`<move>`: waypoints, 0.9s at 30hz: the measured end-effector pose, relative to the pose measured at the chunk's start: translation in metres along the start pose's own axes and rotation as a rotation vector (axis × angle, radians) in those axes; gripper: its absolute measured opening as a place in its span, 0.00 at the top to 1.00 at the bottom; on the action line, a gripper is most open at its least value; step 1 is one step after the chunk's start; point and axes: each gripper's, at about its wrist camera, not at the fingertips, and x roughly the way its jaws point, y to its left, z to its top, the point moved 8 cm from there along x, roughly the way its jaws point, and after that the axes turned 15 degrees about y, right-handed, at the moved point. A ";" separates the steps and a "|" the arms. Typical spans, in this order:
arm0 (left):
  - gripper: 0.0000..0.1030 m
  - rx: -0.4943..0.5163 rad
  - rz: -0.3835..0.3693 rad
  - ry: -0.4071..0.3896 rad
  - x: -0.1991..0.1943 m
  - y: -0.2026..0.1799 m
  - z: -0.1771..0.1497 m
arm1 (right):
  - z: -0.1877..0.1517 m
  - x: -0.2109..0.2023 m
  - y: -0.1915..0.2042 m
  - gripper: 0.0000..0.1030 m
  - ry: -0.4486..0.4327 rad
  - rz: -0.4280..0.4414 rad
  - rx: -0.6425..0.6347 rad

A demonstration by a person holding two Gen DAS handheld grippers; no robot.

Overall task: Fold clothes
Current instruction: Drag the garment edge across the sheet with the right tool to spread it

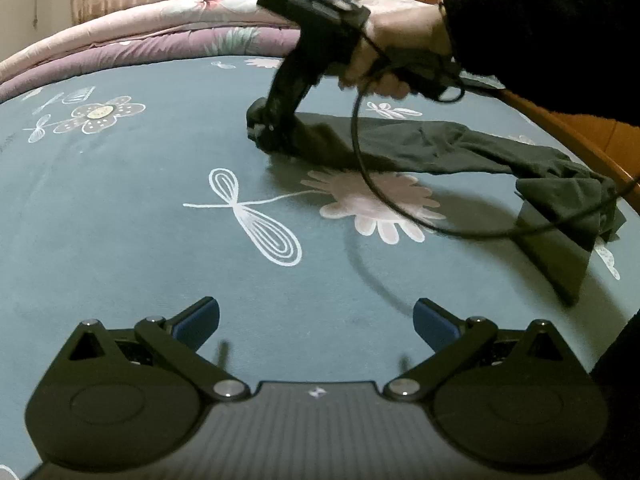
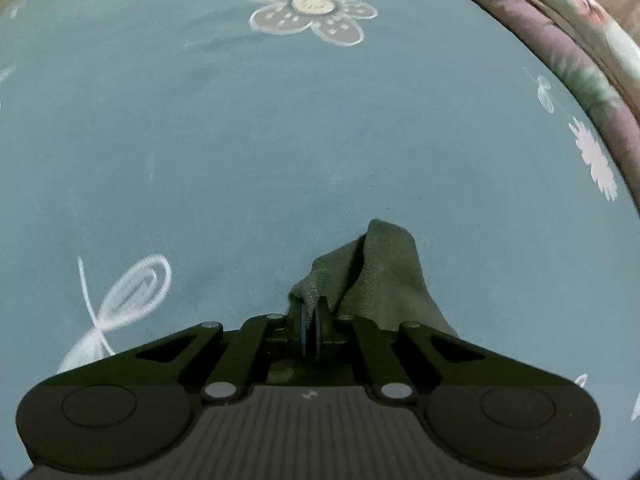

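A dark olive-green garment [image 1: 432, 148] lies stretched across the blue flowered bedsheet [image 1: 120, 208], with a bunched end at the right [image 1: 568, 208]. My right gripper [image 2: 313, 320] is shut on a corner of the garment [image 2: 384, 272], low over the sheet. In the left wrist view that gripper [image 1: 264, 136] shows at the garment's left end, held by a hand in a black sleeve. My left gripper [image 1: 316, 316] is open and empty, hovering over the sheet in front of the garment, well apart from it.
A folded pink and purple quilt [image 1: 160, 36] runs along the far side of the bed [image 2: 580, 60]. A black cable [image 1: 384, 200] loops from the right gripper across the sheet. A wooden bed frame [image 1: 580, 132] edges the right side.
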 end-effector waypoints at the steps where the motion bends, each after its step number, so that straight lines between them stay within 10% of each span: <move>1: 0.01 -0.003 0.002 -0.001 -0.001 0.001 0.000 | 0.003 -0.006 -0.003 0.95 -0.015 0.031 0.025; 8: 0.01 -0.033 0.012 -0.019 -0.006 0.008 -0.002 | 0.045 -0.061 -0.011 0.95 -0.144 0.169 0.140; 15: 0.01 -0.075 0.029 -0.020 -0.009 0.018 -0.007 | 0.099 -0.077 -0.014 0.94 -0.190 0.124 0.157; 27: 0.01 -0.079 -0.002 0.019 0.008 0.023 -0.002 | 0.061 -0.066 -0.033 0.75 -0.179 0.121 0.176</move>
